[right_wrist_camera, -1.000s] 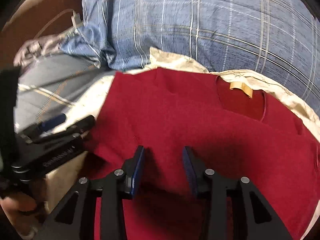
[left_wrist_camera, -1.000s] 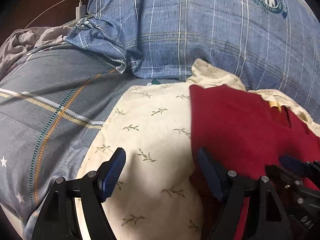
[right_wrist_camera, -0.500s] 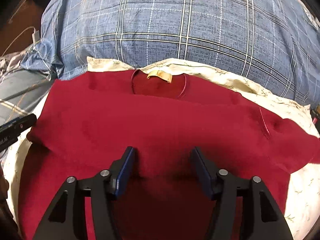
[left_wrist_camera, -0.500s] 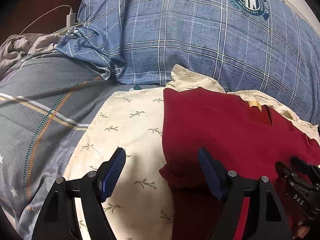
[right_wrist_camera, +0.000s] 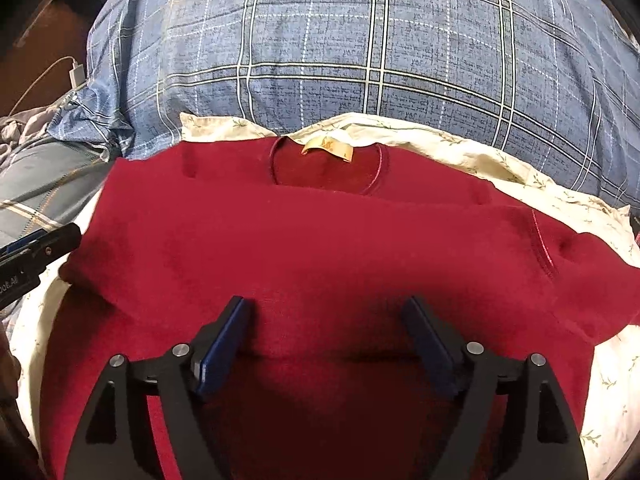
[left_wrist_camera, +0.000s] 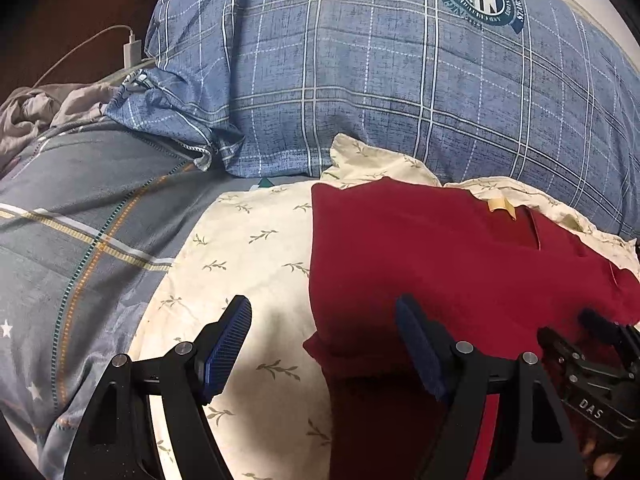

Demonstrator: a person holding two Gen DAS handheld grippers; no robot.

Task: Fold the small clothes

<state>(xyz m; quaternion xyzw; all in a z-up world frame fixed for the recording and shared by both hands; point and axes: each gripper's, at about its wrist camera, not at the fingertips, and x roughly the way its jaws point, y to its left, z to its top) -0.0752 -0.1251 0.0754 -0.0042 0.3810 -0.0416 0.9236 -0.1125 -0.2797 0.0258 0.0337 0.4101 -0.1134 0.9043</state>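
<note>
Sweater (right_wrist_camera: 320, 248) beneath right gripper (right_wrist_camera: 326, 320)

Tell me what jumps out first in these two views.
The red shirt dominates, spread on a cream leaf-print cloth with its tan neck label facing up. Behind it looms a blue plaid pillow. Both grippers, left and right, hang open over the shirt.

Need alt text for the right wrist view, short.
A dark red knit sweater lies flat on a cream leaf-print cloth, tan neck label facing up. The open right gripper hovers over its middle, with a blue plaid pillow behind.
</note>
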